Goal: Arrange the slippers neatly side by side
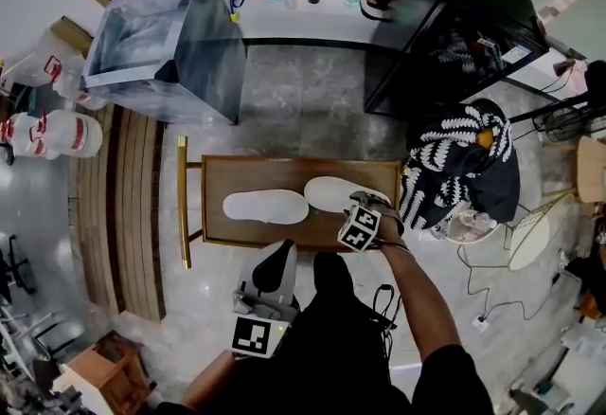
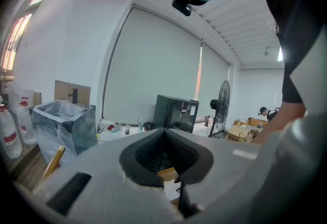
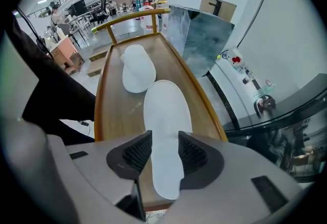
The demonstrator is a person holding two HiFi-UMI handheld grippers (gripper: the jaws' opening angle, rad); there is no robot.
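Note:
Two white slippers lie sole-up on a low wooden table point(image 1: 218, 178). The left slipper point(image 1: 265, 207) and the right slipper point(image 1: 331, 193) lie roughly end to end, tips close together. My right gripper point(image 1: 365, 205) is at the right slipper's outer end. In the right gripper view its jaws point(image 3: 164, 152) stand open astride that slipper point(image 3: 166, 115), pads not pressing it. The other slipper point(image 3: 137, 69) lies farther along the table point(image 3: 115, 115). My left gripper point(image 1: 280, 252) is held back near the person's body, shut on nothing; its jaws point(image 2: 166, 154) point over the room.
The table has a raised rim and a gold rail point(image 1: 182, 205) at its left end. A metal-clad box point(image 1: 161, 44) stands back left, a black cabinet point(image 1: 454, 15) back right. A black-and-white patterned cloth point(image 1: 459, 162) lies beside the table's right end. Wooden slats point(image 1: 133, 205) run along the left.

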